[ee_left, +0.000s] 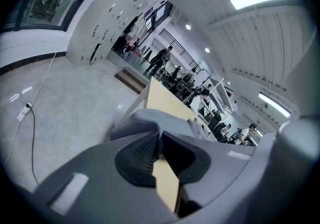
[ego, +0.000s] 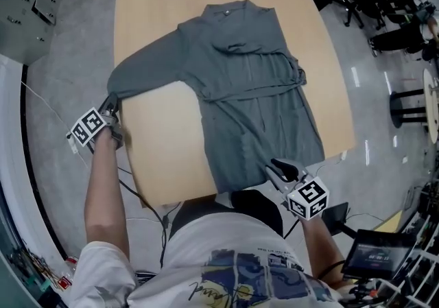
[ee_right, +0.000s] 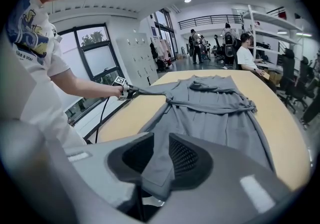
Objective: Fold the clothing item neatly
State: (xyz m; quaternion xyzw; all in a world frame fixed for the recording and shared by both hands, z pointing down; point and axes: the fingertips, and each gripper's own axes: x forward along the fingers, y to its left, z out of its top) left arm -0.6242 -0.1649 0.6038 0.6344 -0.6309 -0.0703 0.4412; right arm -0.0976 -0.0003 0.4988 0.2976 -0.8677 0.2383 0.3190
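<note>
On the light wood table (ego: 158,12) lies a gray robe (ego: 254,80). It is spread out flat, with its collar at the far side and its bottom edge at the side near the person. A belt (ego: 255,91) of the same cloth runs across its middle. One long sleeve (ego: 144,70) reaches out to the left edge of the table.

At that edge, the left gripper (ego: 110,104) has the end of the sleeve. Its jaws are almost together, and the gray cloth is pinched between their tips. The sleeve comes up out of the jaws and goes back over the table edge.

At the near edge, the right gripper (ego: 274,169) has the bottom corner of the robe. Its jaws are a little way apart, and they press on a fold of the gray cloth between the black pads. The cloth hangs down a bit past the pads.

The floor (ego: 75,39) around the table is gray.
</note>
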